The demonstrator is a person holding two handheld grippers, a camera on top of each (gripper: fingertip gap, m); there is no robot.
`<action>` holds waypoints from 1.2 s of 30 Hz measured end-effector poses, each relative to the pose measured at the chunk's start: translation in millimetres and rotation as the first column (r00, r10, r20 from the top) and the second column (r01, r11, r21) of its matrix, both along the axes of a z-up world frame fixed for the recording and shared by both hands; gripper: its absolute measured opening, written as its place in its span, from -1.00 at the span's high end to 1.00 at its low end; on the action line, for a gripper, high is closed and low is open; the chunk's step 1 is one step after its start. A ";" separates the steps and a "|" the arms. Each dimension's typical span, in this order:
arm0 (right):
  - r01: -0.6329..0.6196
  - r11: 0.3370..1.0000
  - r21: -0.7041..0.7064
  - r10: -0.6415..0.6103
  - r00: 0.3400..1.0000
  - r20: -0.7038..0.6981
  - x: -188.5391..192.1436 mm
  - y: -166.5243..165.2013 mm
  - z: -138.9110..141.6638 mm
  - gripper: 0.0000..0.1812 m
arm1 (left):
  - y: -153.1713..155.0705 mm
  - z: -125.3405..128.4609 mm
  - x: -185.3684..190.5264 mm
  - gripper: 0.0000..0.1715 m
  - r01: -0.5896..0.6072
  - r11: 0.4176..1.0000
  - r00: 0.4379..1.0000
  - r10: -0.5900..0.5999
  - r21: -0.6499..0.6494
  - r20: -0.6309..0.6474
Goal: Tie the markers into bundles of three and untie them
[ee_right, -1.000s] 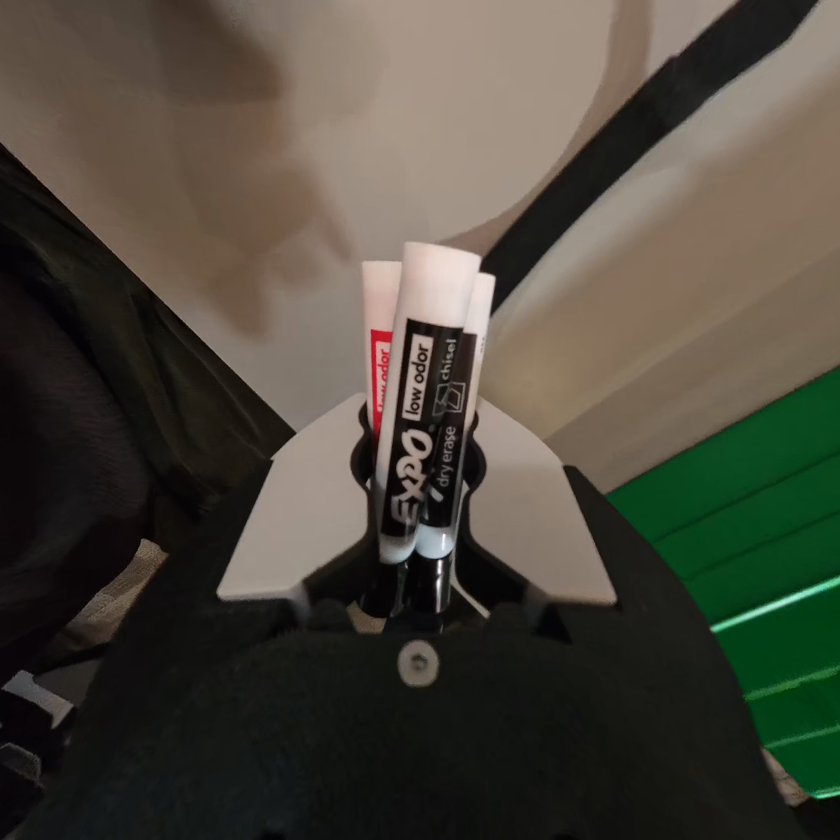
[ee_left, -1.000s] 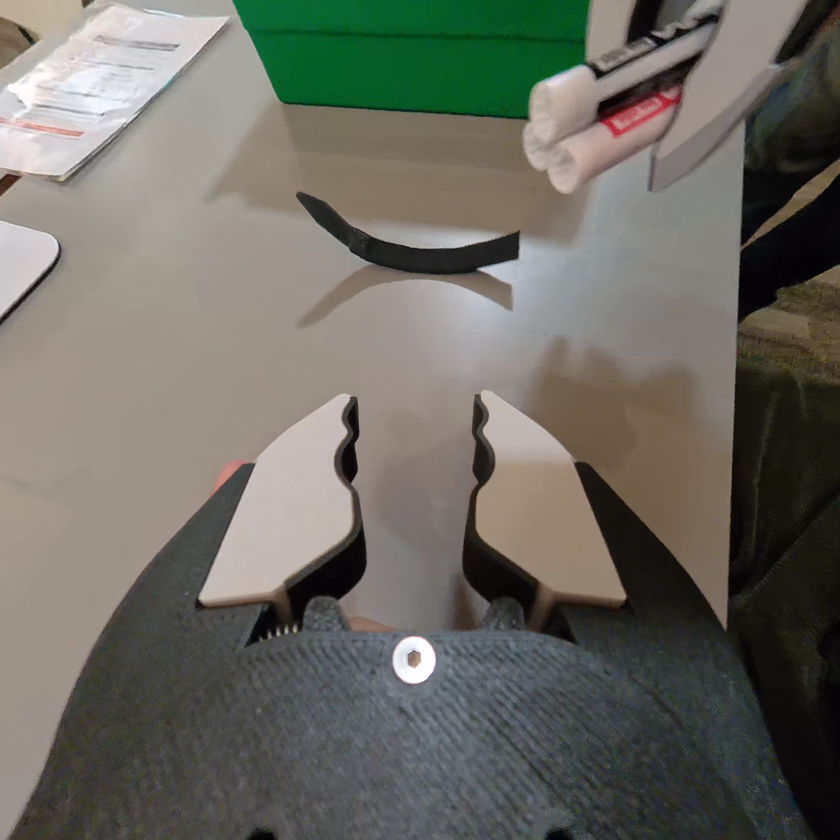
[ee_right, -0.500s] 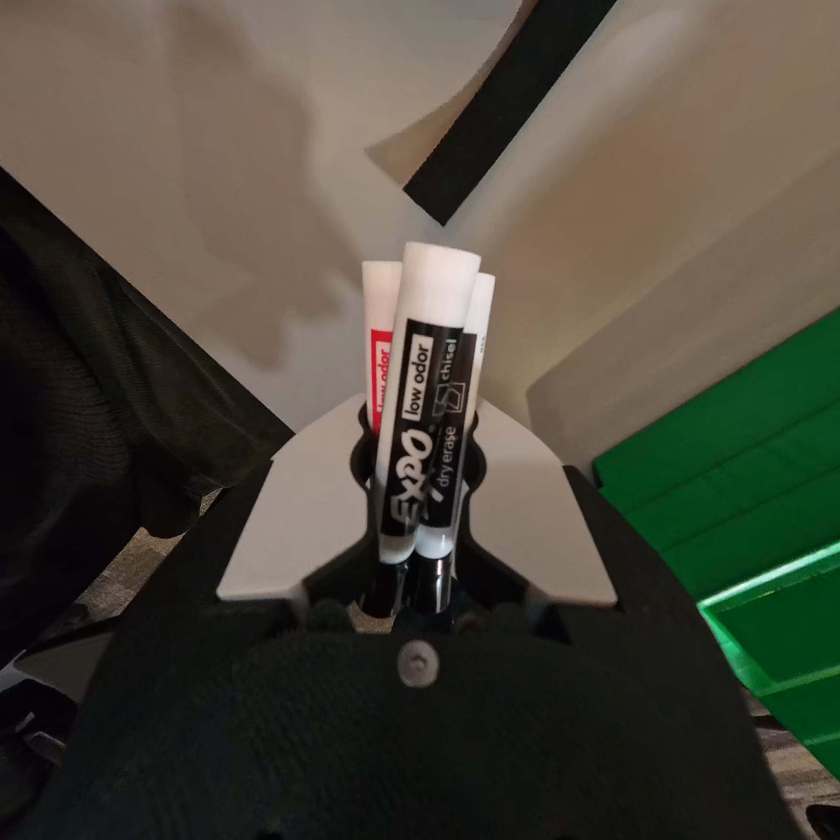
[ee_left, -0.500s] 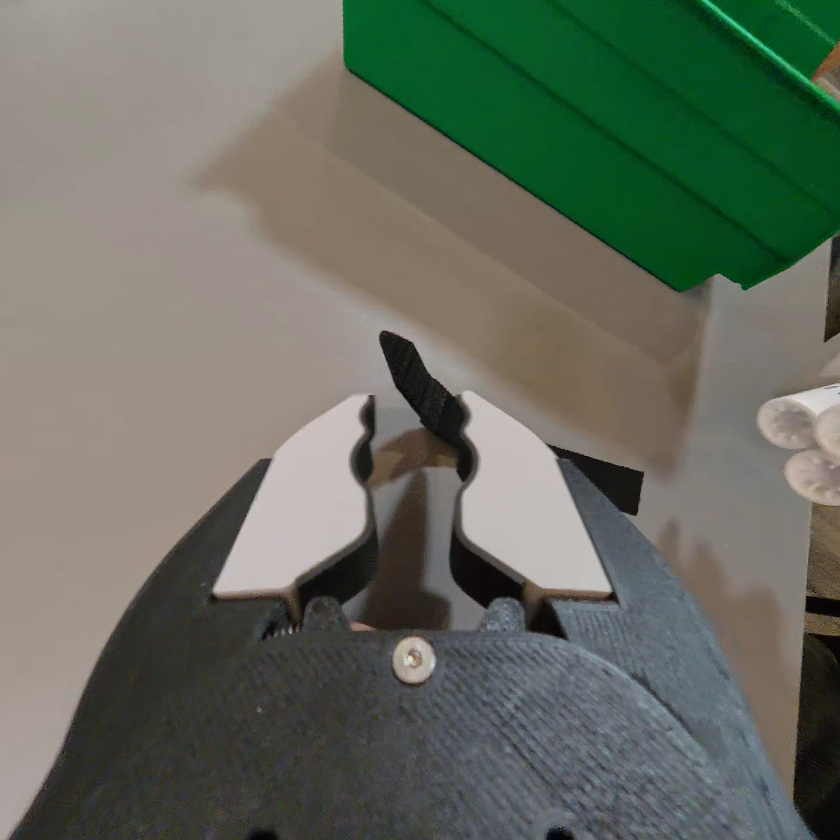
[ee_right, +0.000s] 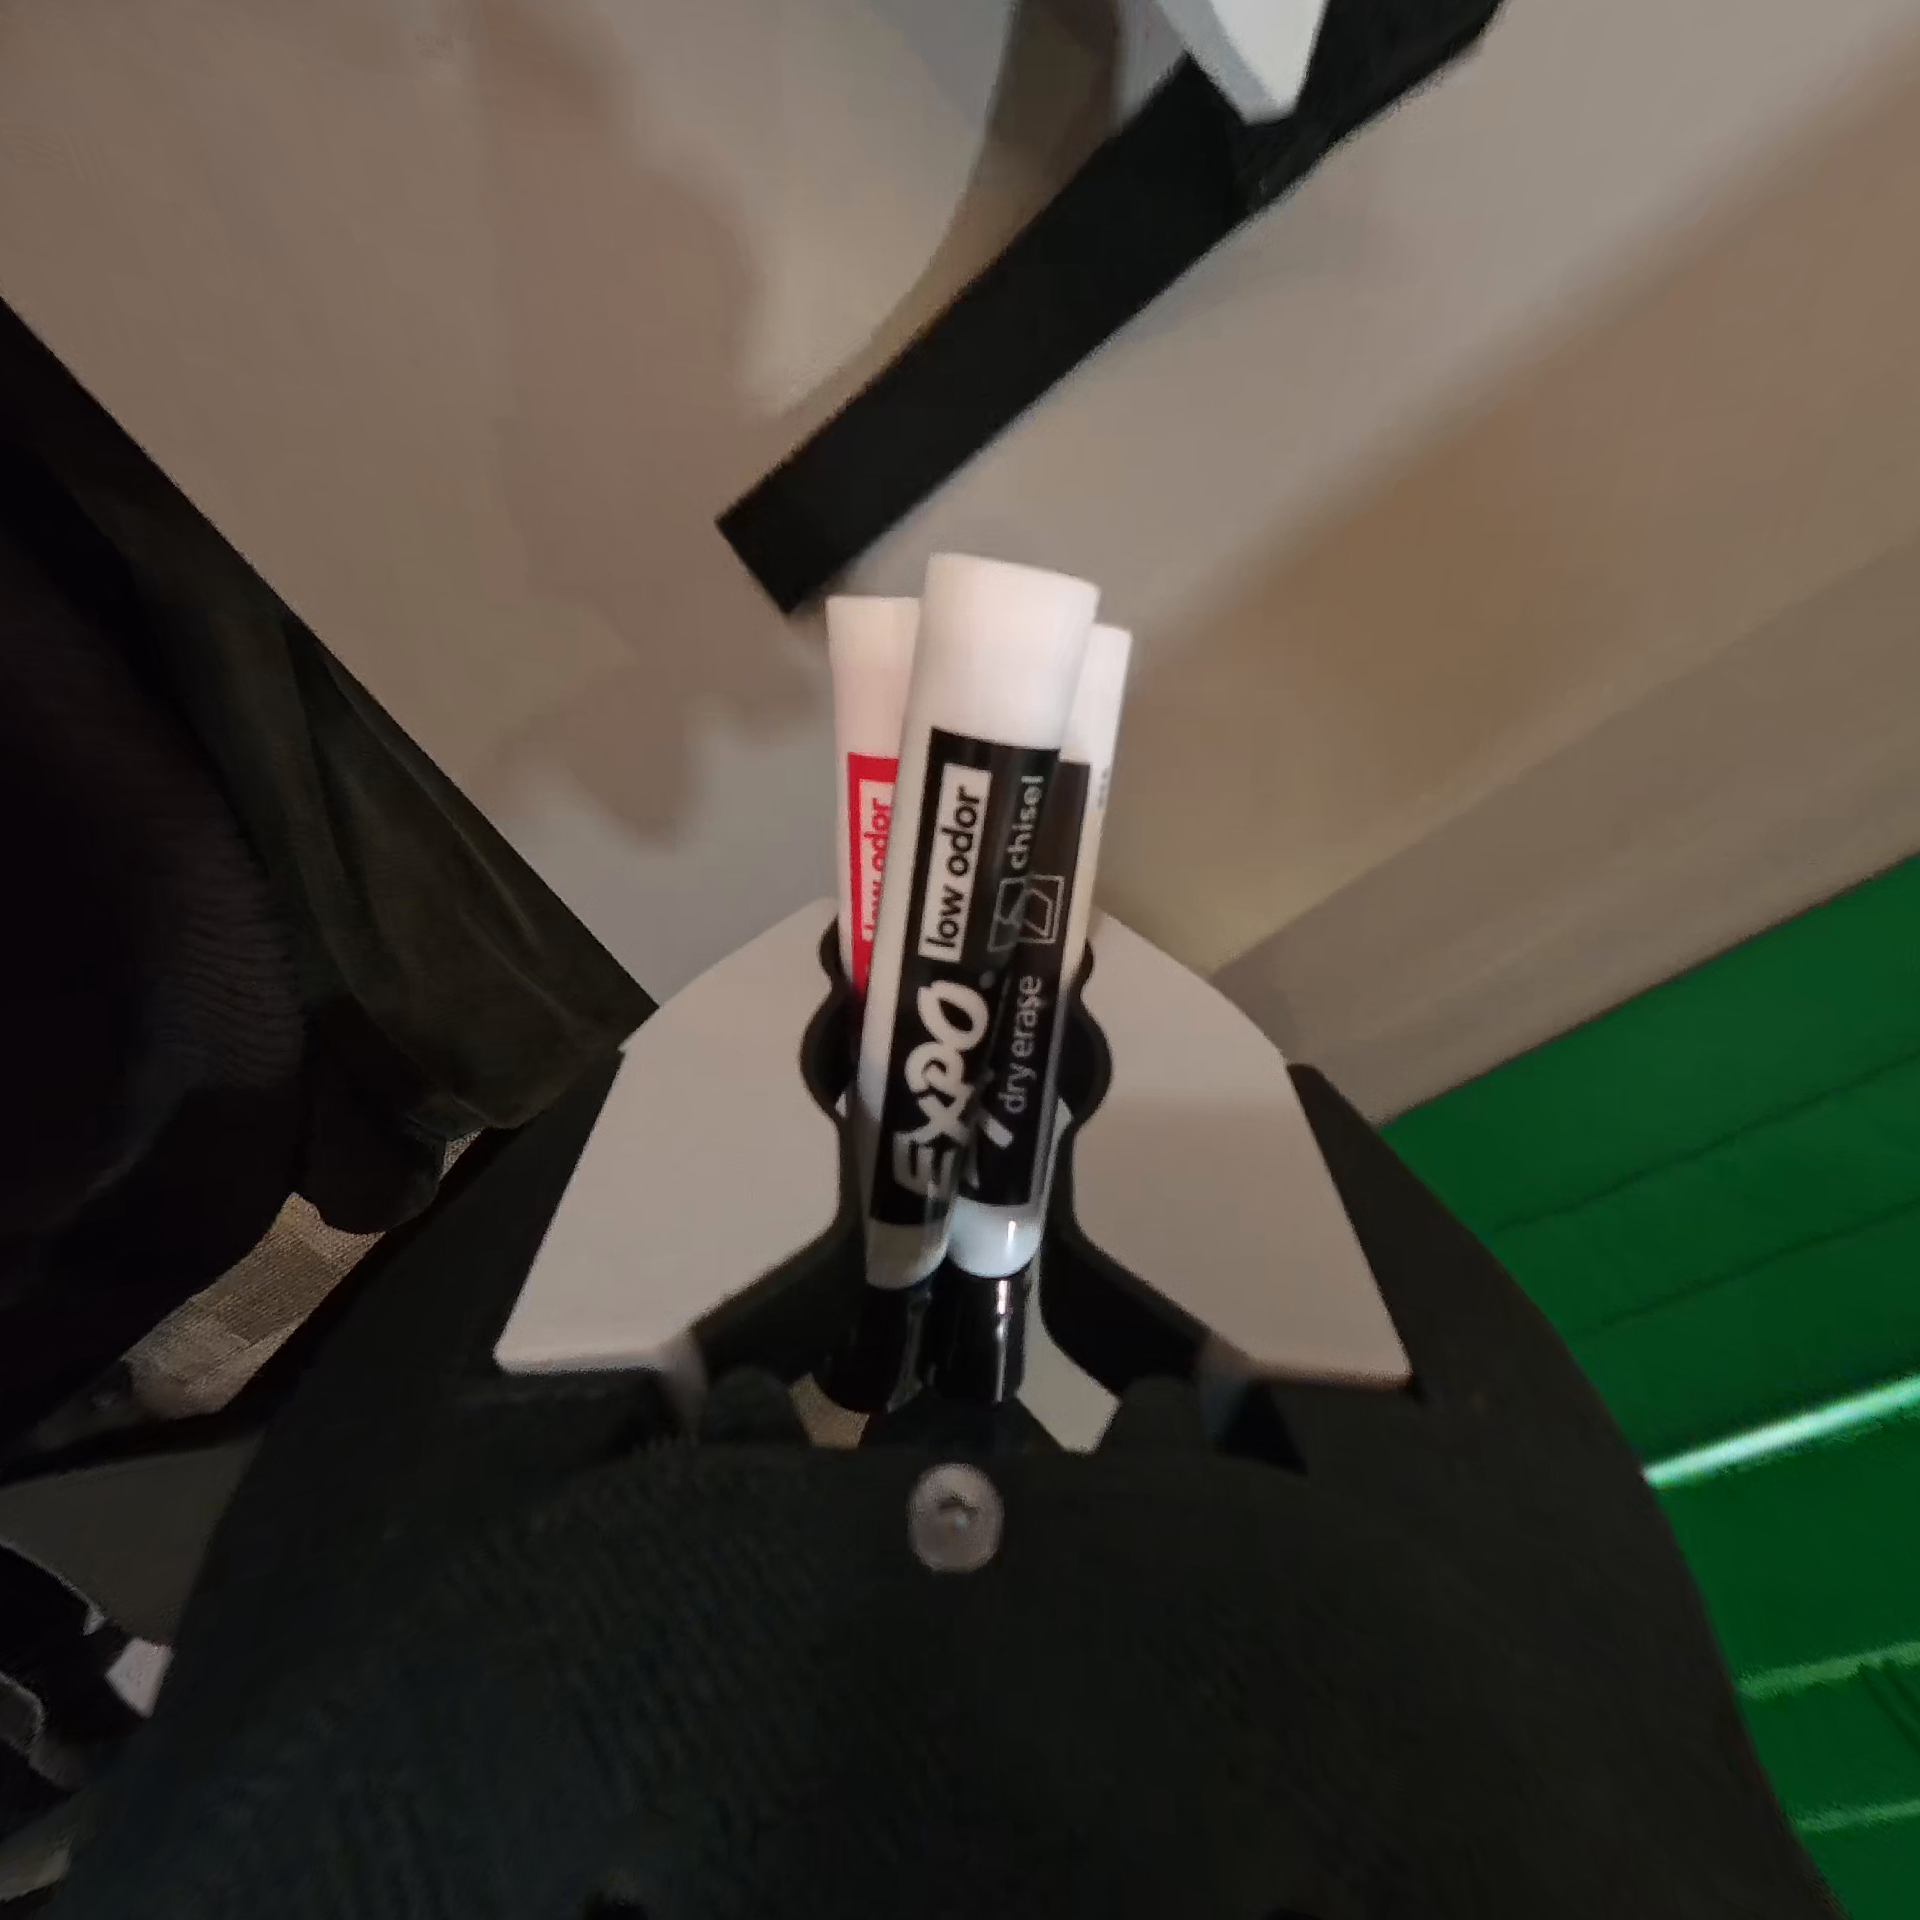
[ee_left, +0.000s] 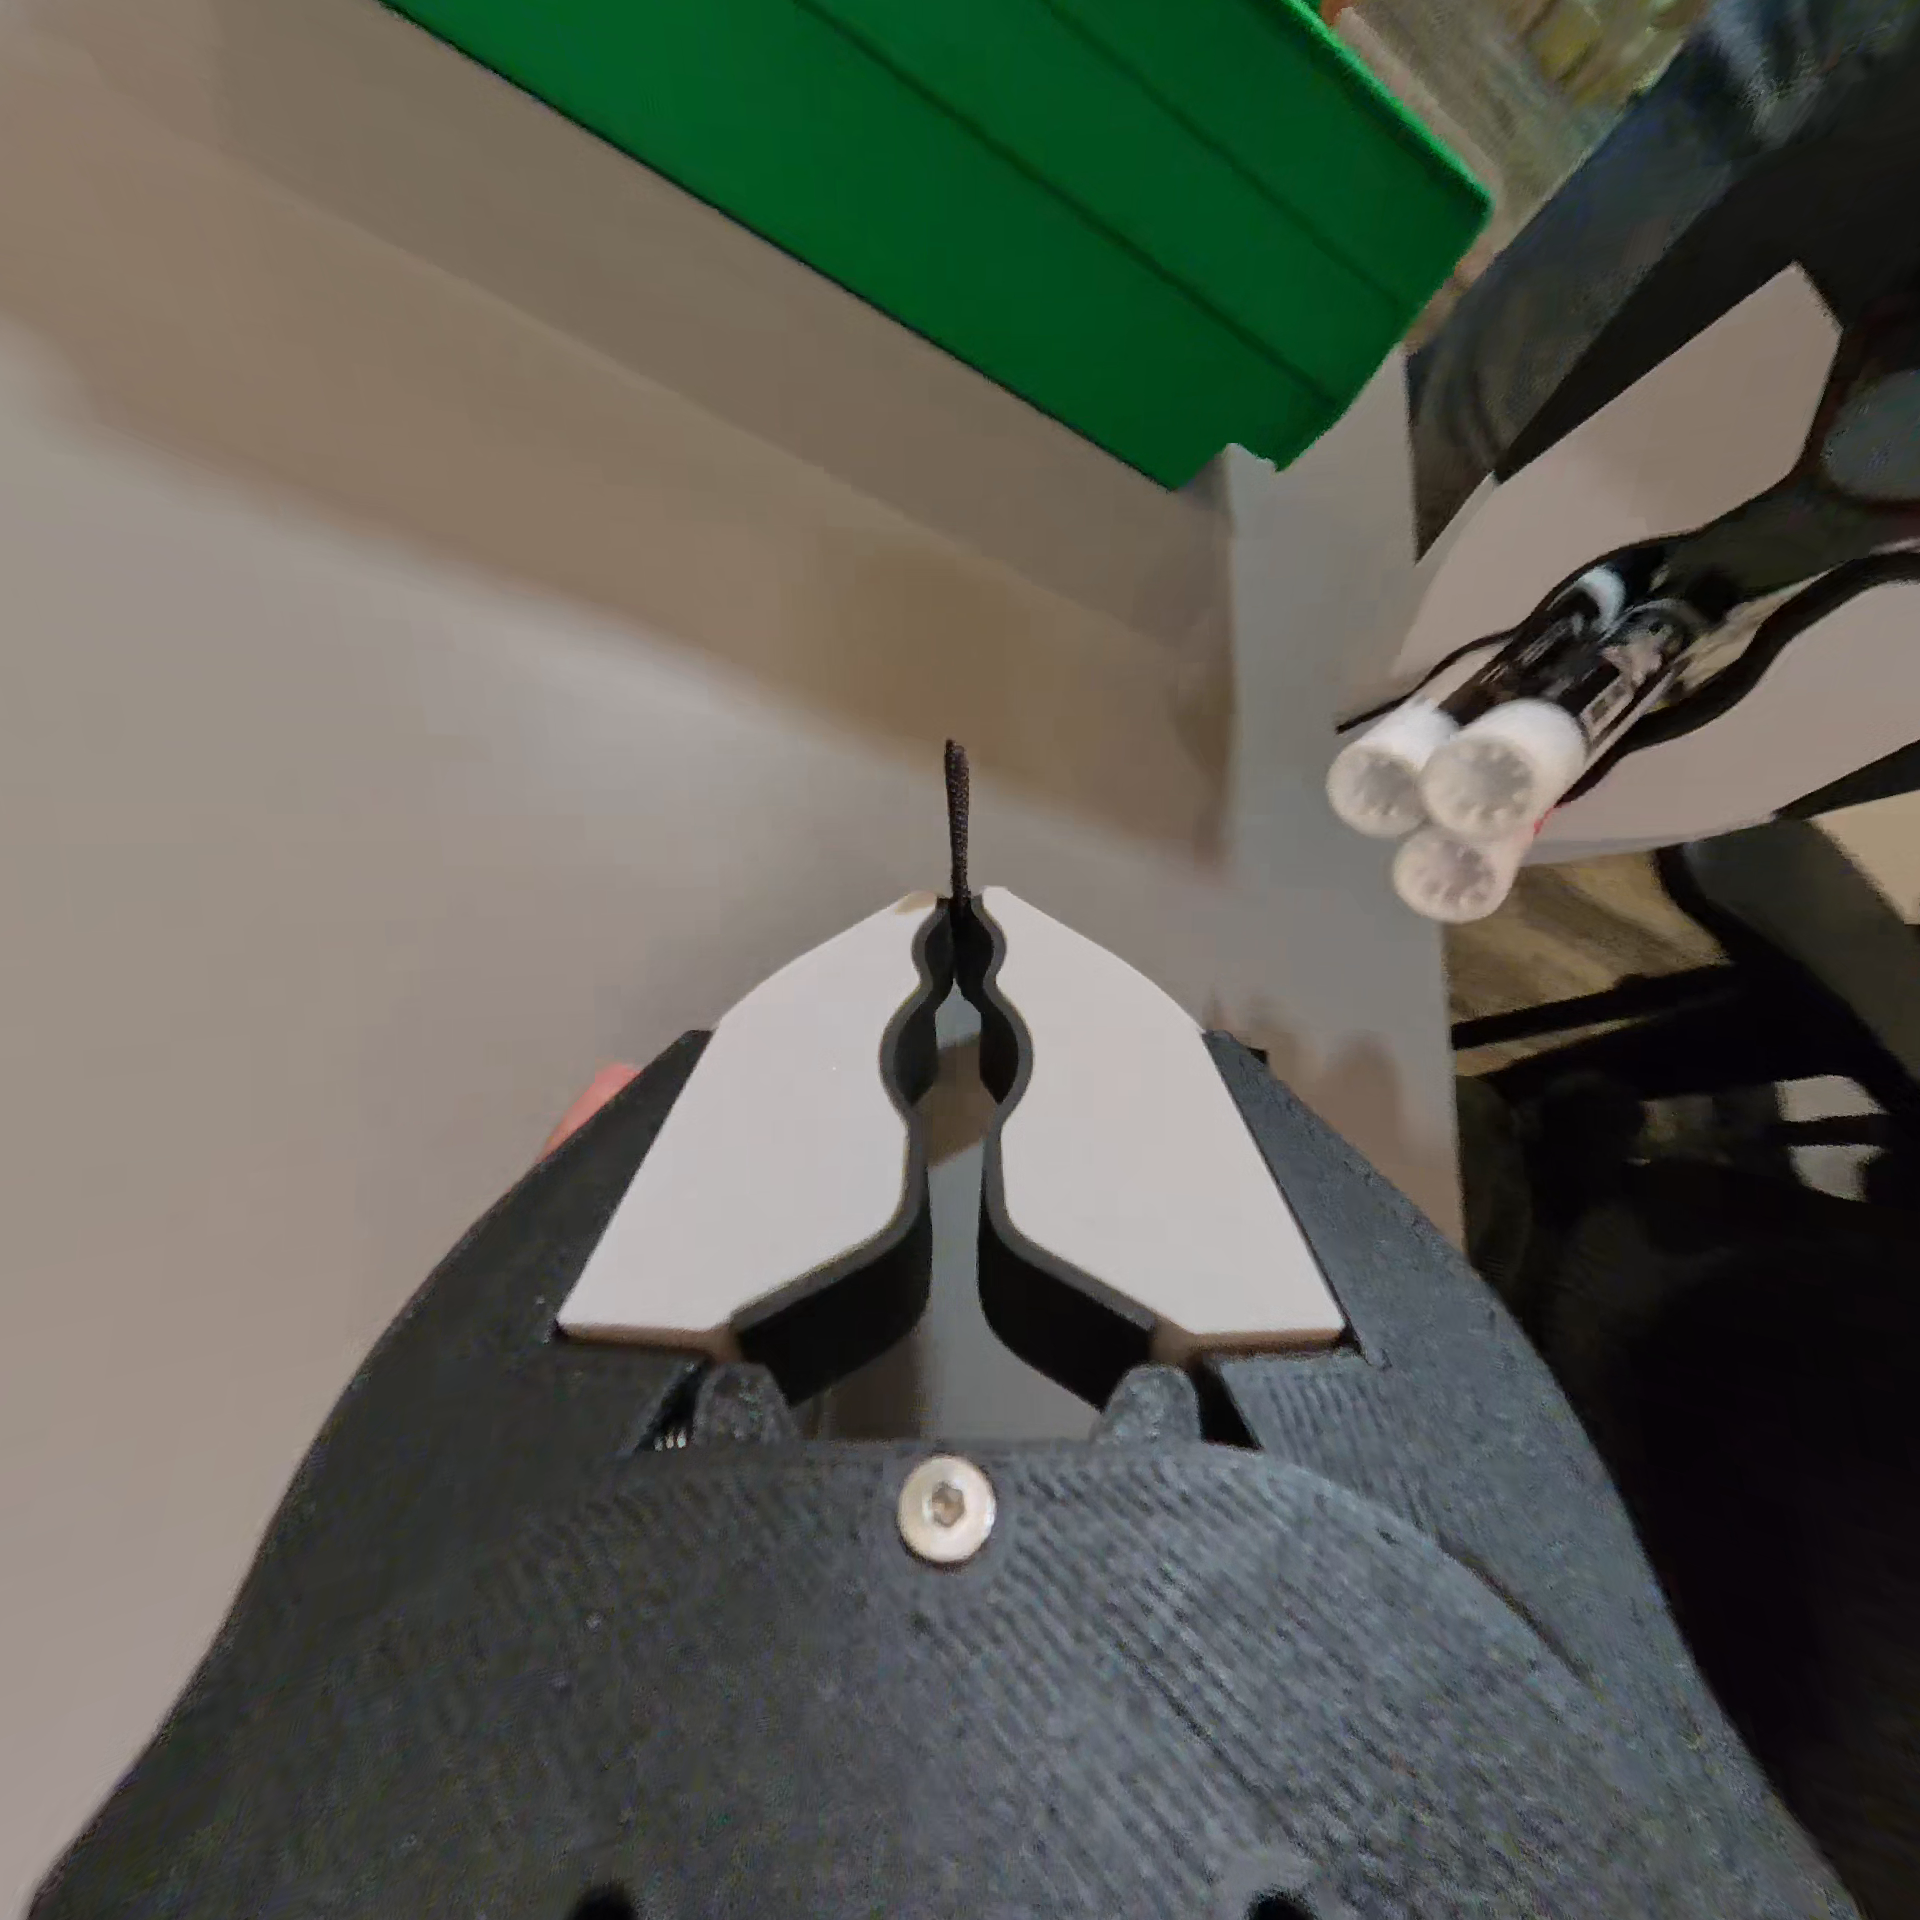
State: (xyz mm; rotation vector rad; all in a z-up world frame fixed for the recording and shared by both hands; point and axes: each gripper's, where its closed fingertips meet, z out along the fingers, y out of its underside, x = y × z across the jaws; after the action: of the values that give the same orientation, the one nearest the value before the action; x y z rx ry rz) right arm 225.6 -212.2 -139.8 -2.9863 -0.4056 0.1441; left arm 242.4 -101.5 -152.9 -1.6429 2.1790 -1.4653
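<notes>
My left gripper [ee_left: 958,914] is shut on a black strap [ee_left: 956,821], seen edge-on and sticking out past the fingertips above the grey table [ee_left: 364,779]. In the right wrist view the same strap [ee_right: 1039,384] runs flat from the left gripper's tip [ee_right: 1257,52] at the top down toward the markers. My right gripper [ee_right: 961,935] is shut on three white markers [ee_right: 977,831], two with black labels and one with a red label, held lengthwise with their blunt ends forward. In the left wrist view the markers [ee_left: 1455,790] show end-on at the right, in the right gripper [ee_left: 1766,623].
A green bin [ee_left: 1039,208] stands on the table beyond the strap; it also shows in the right wrist view [ee_right: 1662,1195] at the right. The table's edge [ee_left: 1231,644] runs down the right. A person's dark clothing [ee_right: 156,831] fills the left. The grippers' ends are close to 12 centimetres from one another.
My left gripper moved up to the strap lying on the table, closed on one end and lifted it. The right gripper kept its hold on the three markers and came nearer to the strap.
</notes>
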 end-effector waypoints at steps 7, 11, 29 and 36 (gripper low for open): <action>-0.122 0.992 0.040 0.123 0.992 -0.027 -30.2 20.5 -7.9 0.59 | -14.1 -18.5 -28.1 0.95 0.180 0.983 0.978 -0.183 -0.039 -0.104; -0.163 0.985 0.049 0.165 0.985 -0.041 -42.4 30.3 -17.2 0.58 | -17.6 -17.9 -31.6 0.96 0.204 0.979 0.975 -0.205 -0.028 -0.085; -0.251 0.967 0.034 0.253 0.966 -0.059 -60.3 51.0 -31.0 0.58 | -22.8 -16.9 -37.7 0.96 0.245 0.967 0.964 -0.251 -0.075 -0.084; -0.264 0.964 0.042 0.266 0.962 -0.060 -63.4 53.7 -31.2 0.58 | -22.5 -16.0 -39.6 0.96 0.254 0.962 0.962 -0.262 -0.098 -0.082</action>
State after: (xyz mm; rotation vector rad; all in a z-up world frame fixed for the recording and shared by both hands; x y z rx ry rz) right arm 162.2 -158.4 -171.0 -2.8712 -0.7910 0.2558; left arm 202.8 -124.0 -168.9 -1.5287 2.4967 -1.5955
